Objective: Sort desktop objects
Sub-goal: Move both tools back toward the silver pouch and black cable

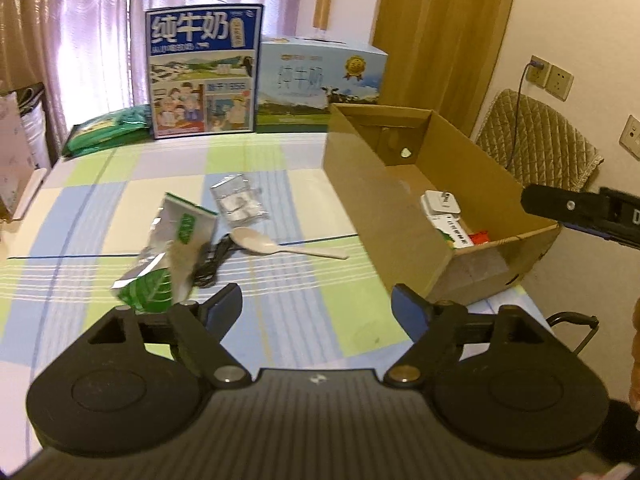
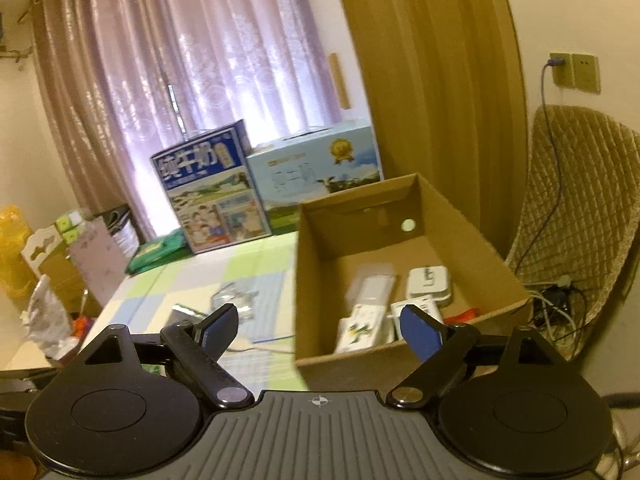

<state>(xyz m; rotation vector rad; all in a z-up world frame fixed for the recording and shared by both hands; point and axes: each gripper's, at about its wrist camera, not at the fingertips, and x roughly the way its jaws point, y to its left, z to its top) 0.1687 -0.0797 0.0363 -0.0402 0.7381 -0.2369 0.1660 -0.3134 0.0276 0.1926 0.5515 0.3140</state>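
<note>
cardboard box (image 1: pixel 404 200) sits at right edge of checked cloth (image 1: pixel 280 320), w/ white charger (image 1: pixel 440 202) + small packs inside. spoon (image 1: pixel 276 246), foil packets (image 1: pixel 176 248) & clear bag (image 1: pixel 238 200) lie left of box. left gripper (image 1: pixel 318 306) spread wide, empty, near box's front corner; right gripper (image 2: pixel 320 326) also spread, empty, above box's near wall.

Brown cardboard box (image 1: pixel 404 204); green-blue checked tablecloth (image 1: pixel 280 320); cream spoon (image 1: pixel 276 246); blue-padded claws.

Open cardboard box (image 1: pixel 384 216) holding white charger (image 1: pixel 440 204), spoon (image 1: pixel 276 246) and foil packets (image 1: pixel 176 236) on checked tablecloth (image 1: pixel 280 312)
</note>
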